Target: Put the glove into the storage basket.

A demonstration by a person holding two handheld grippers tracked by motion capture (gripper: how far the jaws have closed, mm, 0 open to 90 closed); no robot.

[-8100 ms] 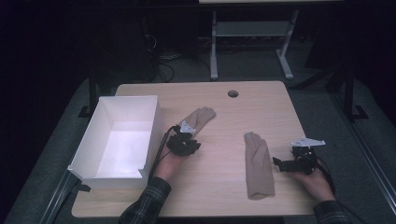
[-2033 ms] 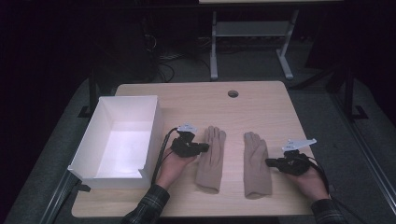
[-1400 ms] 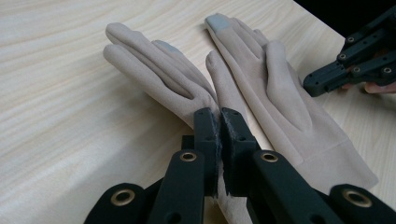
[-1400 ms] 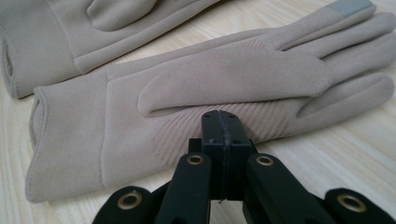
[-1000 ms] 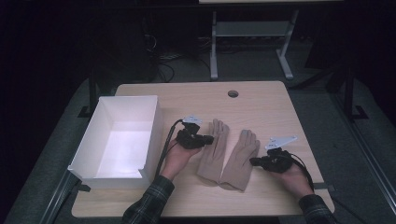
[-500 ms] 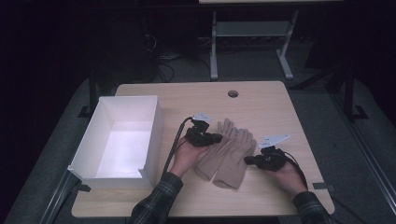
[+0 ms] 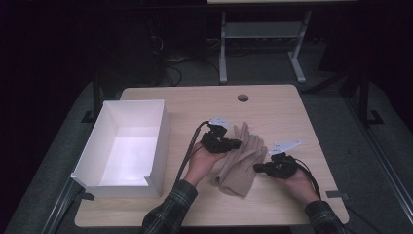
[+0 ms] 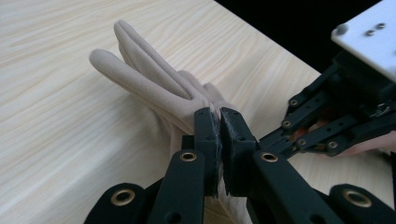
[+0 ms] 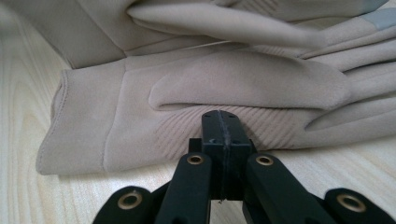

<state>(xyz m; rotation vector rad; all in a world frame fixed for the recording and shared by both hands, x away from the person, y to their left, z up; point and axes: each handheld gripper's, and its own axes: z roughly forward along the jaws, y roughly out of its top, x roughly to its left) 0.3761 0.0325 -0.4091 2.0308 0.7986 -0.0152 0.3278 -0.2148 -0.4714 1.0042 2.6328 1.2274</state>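
High view: two beige gloves [image 7: 241,163] are lying overlapped at centre frame on the tabletop [image 7: 272,105]. Left hand-held gripper [image 7: 234,144] is pinching one glove. Right hand-held gripper [image 7: 256,168] is pressed together, touching the other glove's edge.

White open box [image 7: 127,146] at left of wooden table [image 7: 272,105]

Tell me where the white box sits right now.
In the high view the white box stands on the left part of the table, open side up, just left of the left gripper and the beige gloves.
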